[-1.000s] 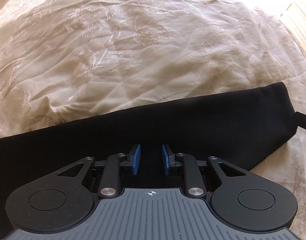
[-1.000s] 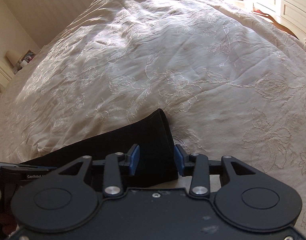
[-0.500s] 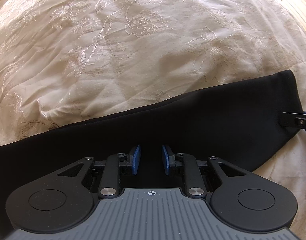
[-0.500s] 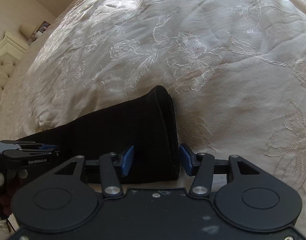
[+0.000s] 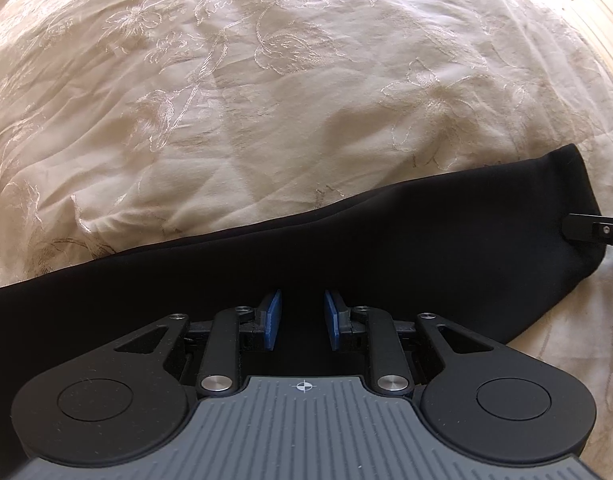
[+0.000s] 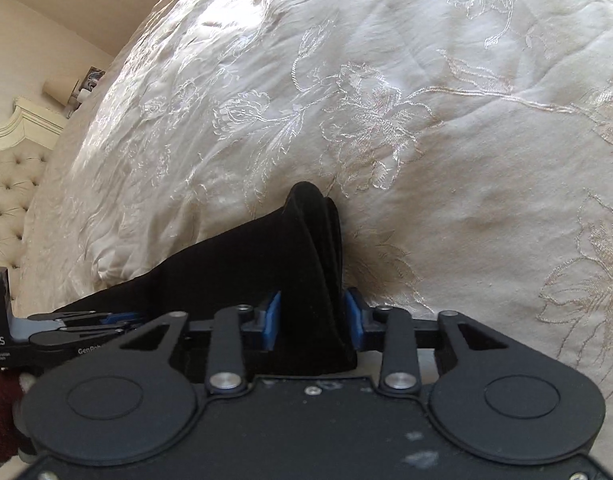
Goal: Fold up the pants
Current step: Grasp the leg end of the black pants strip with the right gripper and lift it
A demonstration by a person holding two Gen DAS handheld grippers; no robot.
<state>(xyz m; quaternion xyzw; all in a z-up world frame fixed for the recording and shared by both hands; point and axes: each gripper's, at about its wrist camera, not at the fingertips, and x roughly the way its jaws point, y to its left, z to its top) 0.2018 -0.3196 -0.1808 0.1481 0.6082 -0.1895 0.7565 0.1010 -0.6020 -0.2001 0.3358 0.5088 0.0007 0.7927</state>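
Pants lie between both jaws; left gripper reads "DAS", "GenRob".

The black pants lie in a long strip across the cream bed cover, and the end looks lifted, maybe bunched.

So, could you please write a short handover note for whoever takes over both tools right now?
Left tool: blue pads apart over the black pants near their long near edge; whether cloth sits between them cannot be told.
Right tool: pads on either side of the hem end, which stands bunched up between them; it looks gripped.
Pants: lying as one long narrow strip across the cream embroidered bedspread, legs apparently already laid together.
Done: the lengthwise fold, it seems.
Left: bring the hem end over toward the other end, then flatten.
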